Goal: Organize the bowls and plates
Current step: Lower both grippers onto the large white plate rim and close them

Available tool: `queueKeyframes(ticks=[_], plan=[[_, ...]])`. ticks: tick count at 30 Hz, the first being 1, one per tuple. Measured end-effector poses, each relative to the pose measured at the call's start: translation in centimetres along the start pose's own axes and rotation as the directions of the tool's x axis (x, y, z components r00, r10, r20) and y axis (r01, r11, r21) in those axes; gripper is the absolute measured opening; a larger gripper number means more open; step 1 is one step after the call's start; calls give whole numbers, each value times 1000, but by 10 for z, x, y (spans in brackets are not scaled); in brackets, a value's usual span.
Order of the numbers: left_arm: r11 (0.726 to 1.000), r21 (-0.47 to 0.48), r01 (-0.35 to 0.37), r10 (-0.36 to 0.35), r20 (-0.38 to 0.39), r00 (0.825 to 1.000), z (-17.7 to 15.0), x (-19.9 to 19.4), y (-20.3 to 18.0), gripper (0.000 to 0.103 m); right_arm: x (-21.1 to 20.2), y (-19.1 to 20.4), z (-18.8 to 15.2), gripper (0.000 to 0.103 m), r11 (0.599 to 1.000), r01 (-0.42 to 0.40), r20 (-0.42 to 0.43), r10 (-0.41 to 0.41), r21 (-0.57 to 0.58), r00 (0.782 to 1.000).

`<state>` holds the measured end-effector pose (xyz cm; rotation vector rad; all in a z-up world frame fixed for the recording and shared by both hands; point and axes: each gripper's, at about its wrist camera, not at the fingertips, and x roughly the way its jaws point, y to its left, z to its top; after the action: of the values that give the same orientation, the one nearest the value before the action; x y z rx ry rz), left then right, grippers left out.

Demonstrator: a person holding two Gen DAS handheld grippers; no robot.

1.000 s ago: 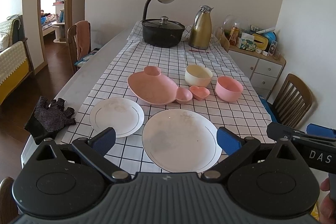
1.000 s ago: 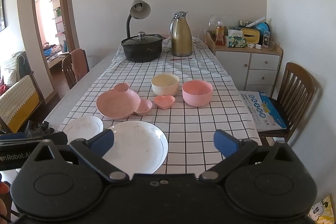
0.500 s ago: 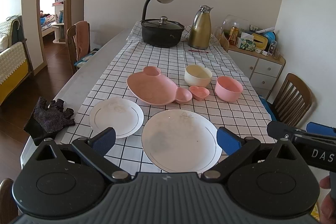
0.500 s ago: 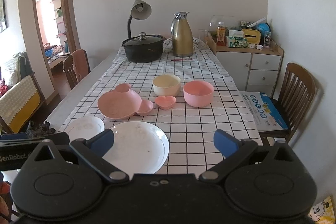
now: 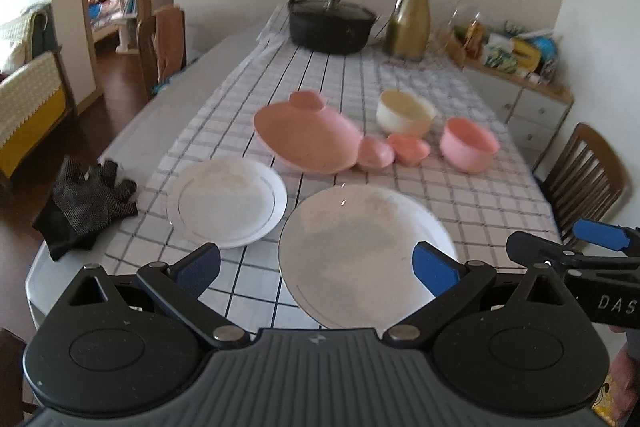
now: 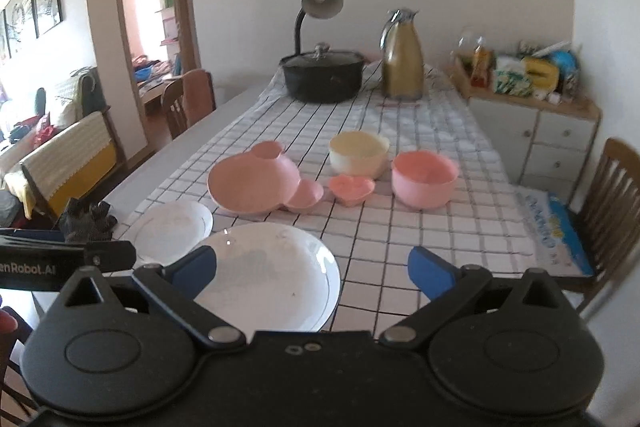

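Note:
On the checked tablecloth lie a large white plate (image 5: 360,247) (image 6: 272,275) and a small white plate (image 5: 226,203) (image 6: 172,227) near the front edge. Behind them sit a pink mouse-shaped plate (image 5: 308,139) (image 6: 252,183), a small pink heart dish (image 5: 408,149) (image 6: 352,187), a cream bowl (image 5: 404,111) (image 6: 358,153) and a pink bowl (image 5: 468,145) (image 6: 424,179). My left gripper (image 5: 316,269) hangs open over the table's near edge, just short of the large plate. My right gripper (image 6: 312,269) is open too, above the large plate's right side. Neither holds anything.
A black pot (image 5: 332,25) (image 6: 324,75), a desk lamp (image 6: 320,3) and a gold jug (image 5: 408,25) (image 6: 402,57) stand at the far end. Black gloves (image 5: 86,199) lie at the left edge. Wooden chairs (image 6: 612,195) (image 5: 162,43) flank the table; a cabinet (image 6: 532,131) stands right.
Both grippers have moved forward and tilted down toward the table, so the plates and bowls look larger and closer. Nothing on the table has shifted; both stay open.

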<state>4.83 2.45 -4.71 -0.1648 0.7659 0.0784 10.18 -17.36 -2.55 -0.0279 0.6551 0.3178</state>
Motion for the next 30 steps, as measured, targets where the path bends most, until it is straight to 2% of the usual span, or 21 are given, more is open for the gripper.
queueKeyframes(ticks=[5,7,9,10,15,18,19,20,21,24,28,30], plan=[[999,-31,-37,35,-70,997,-4,44,9,103,46,-17,0,100,999,-7,-84,4,-36,996],[998,-24,-58,56,-79,995,-5,59,11,103,64,-22,-1,91,999,-14,-120,8,-47,993],[998,-9,-65,64,-85,994,-8,71,12,103,80,-26,-4,88,999,-24,-153,17,-44,988],[998,-9,-62,61,-94,994,-8,77,13,103,87,-27,-5,83,999,-27,-163,19,-45,986],[997,-41,-67,60,-140,988,-9,102,18,102,118,-27,-8,73,995,-54,-220,35,-79,975],[997,-39,-69,62,-158,986,-9,113,19,90,134,-29,-9,61,995,-78,-273,57,-68,960],[996,-38,-78,70,-168,983,-9,116,19,84,138,-31,-9,55,995,-85,-290,65,-56,955],[996,-42,-77,69,-177,982,-9,119,19,79,142,-33,-10,52,995,-94,-307,78,-39,948],[996,-48,-68,58,-189,980,-9,122,20,71,145,-34,-10,49,994,-103,-320,91,-22,943],[996,-65,-63,49,-200,979,-7,128,22,61,151,-38,-11,43,994,-108,-335,101,-3,937],[993,-100,-56,32,-220,975,-5,135,28,40,157,-42,-11,27,991,-124,-358,131,41,925],[992,-113,-47,20,-229,973,-5,137,30,36,158,-44,-11,21,990,-122,-364,137,64,921]])
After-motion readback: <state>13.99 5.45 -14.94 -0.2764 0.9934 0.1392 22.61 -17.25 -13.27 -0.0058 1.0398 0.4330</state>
